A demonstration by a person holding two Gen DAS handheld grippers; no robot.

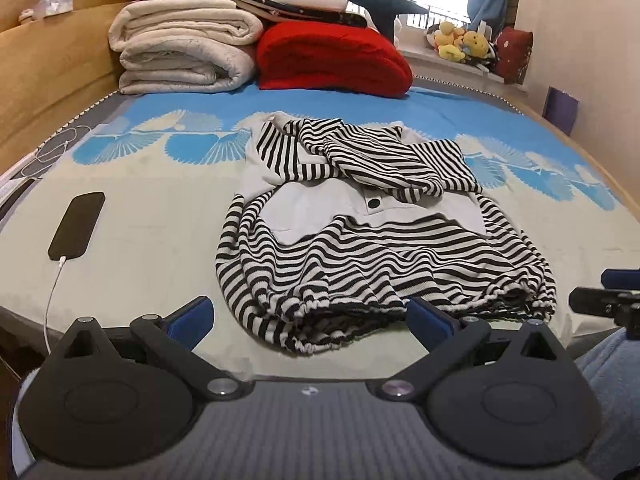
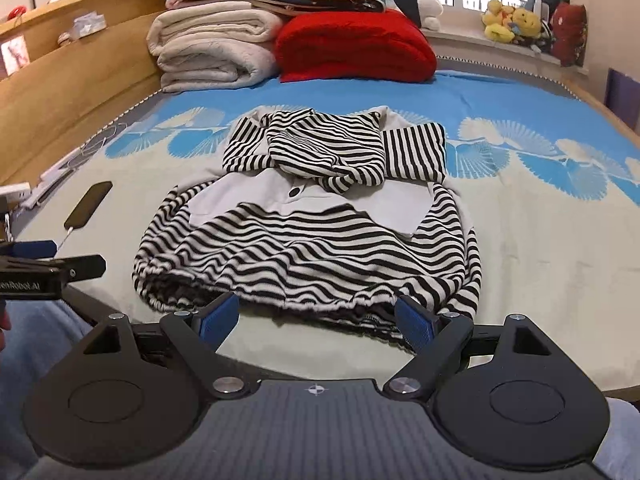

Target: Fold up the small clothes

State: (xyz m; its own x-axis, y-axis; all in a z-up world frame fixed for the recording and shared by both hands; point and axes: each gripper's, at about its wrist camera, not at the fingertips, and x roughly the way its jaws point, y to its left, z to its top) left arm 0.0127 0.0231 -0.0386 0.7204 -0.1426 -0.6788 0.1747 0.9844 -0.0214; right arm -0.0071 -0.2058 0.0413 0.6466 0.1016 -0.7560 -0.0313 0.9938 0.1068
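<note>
The left gripper (image 1: 310,320) has its blue-padded fingers (image 1: 426,314) spread wide, holding nothing, above the near hem of the black-and-white striped small garment with grey panels (image 1: 372,240). This garment lies partly folded on the bed's blue-and-cream patterned sheet (image 1: 160,216). The right gripper (image 2: 316,318) is likewise spread and empty. Beside it, the left gripper's body bears partly visible lettering ending "Robot.AI".

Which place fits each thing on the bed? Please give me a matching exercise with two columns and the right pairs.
Things:
1. striped garment
2. phone
3. red blanket
4. soft toys

Places:
A. on the windowsill
B. at the bed's far end, beside the folded white blankets
C. spread in the middle of the bed
D. left of the garment, cable plugged in

Pairs: 1-C, 2-D, 3-B, 4-A
</note>
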